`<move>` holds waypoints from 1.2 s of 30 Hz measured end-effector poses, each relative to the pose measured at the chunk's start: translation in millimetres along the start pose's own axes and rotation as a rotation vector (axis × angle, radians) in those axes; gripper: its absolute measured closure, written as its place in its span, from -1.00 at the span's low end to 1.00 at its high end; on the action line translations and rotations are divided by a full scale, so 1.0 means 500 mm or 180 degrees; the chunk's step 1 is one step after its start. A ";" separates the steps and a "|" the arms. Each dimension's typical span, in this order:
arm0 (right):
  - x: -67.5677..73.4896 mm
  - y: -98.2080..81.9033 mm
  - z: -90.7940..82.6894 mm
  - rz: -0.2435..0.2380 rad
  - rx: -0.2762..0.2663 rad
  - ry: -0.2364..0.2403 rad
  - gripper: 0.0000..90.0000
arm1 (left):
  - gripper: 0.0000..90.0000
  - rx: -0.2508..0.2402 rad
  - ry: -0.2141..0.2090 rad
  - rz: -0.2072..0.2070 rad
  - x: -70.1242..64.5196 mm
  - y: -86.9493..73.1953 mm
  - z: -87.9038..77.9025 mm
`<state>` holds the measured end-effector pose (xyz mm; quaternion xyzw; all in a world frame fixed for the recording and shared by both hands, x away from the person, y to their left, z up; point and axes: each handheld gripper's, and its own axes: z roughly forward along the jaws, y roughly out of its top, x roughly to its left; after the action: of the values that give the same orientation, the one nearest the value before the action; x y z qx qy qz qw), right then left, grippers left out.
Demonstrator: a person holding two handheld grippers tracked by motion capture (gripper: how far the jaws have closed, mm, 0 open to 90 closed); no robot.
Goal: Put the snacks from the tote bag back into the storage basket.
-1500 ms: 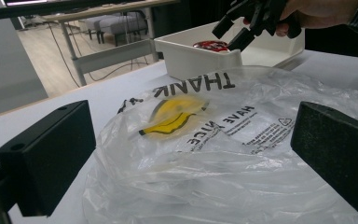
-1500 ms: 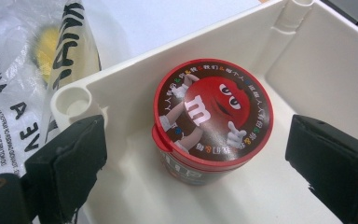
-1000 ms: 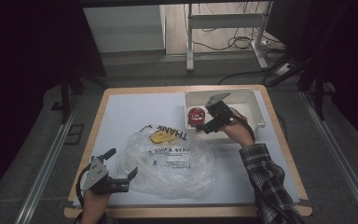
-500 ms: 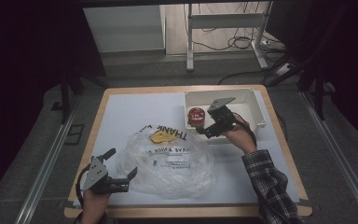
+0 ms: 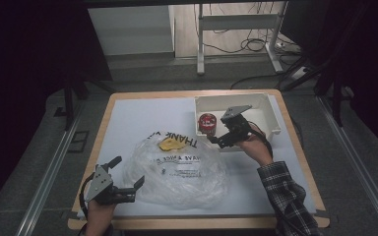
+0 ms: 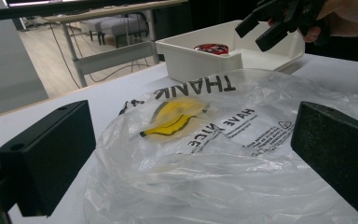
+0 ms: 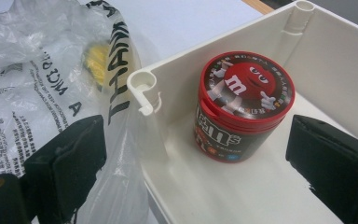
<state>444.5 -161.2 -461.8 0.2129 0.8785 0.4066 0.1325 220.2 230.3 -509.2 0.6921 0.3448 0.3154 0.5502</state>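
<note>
A red-lidded candy tub [image 5: 207, 122] stands upright in the left end of a white bin [image 5: 270, 123]. My right gripper [image 5: 216, 142] hovers open over the bin's near left corner. In the right gripper view the tub [image 7: 242, 107] sits ahead of the right gripper [image 7: 198, 172], untouched, with one jaw outside the bin wall [image 7: 144, 88] over the bag [image 7: 32, 84]. A clear plastic bag [image 5: 177, 167] with black print and a yellow smiley lies mid-table. My left gripper [image 5: 126, 173] rests open at the bag's near left edge, and in its own view the bag [image 6: 223, 154] lies between the wide jaws.
The table [image 5: 128, 105] has a white mat and a wooden rim. The bin [image 6: 200, 58] sits at the back right, with the right gripper [image 6: 270, 28] above it in the left gripper view. Dark floor, rails and desk legs surround the table.
My right hand has drifted slightly toward the near side of the bin. The left gripper, the bag and the tub have not moved.
</note>
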 end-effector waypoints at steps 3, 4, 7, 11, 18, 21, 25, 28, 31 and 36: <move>0.001 -0.001 -0.001 0.0004 -0.0005 -0.0007 -0.88 | -1.00 -0.0004 -0.0003 -0.0011 0.001 0.000 0.000; 0.001 -0.001 -0.002 0.0010 -0.0015 -0.0007 -0.88 | -1.00 -0.0006 -0.0002 -0.0012 0.001 0.000 0.000; 0.001 -0.002 -0.006 0.0028 -0.0037 -0.0001 -0.88 | -1.00 -0.0010 -0.0004 -0.0018 0.001 0.000 0.000; 0.000 -0.006 -0.010 0.0052 -0.0035 -0.0009 -0.88 | -1.00 -0.0017 -0.0005 -0.0029 0.002 -0.001 -0.001; 0.007 -0.017 -0.013 0.0091 -0.0002 0.0003 -0.88 | -1.00 -0.0020 -0.0010 -0.0035 0.003 -0.001 -0.002; 0.008 -0.018 -0.015 0.0096 -0.0019 0.0014 -0.88 | -1.00 -0.0028 -0.0011 -0.0047 0.004 -0.001 -0.003; 0.014 -0.019 -0.019 0.0138 -0.0043 0.0025 -0.89 | -1.00 -0.0033 -0.0018 -0.0059 0.004 -0.001 -0.003; 0.017 -0.020 -0.021 0.0143 -0.0055 0.0015 -0.90 | -1.00 -0.0041 -0.0029 -0.0075 0.005 -0.001 -0.003; 0.021 -0.021 -0.025 0.0138 -0.0053 0.0009 -0.90 | -1.00 -0.0047 -0.0038 -0.0089 0.006 -0.001 -0.003; 0.028 -0.025 -0.036 0.0139 -0.0063 0.0003 -0.90 | -1.00 -0.0050 -0.0045 -0.0100 0.006 -0.002 -0.003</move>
<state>421.7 -173.5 -460.6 0.2304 0.8697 0.4182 0.1253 220.8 233.8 -509.6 0.6844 0.3493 0.3045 0.5629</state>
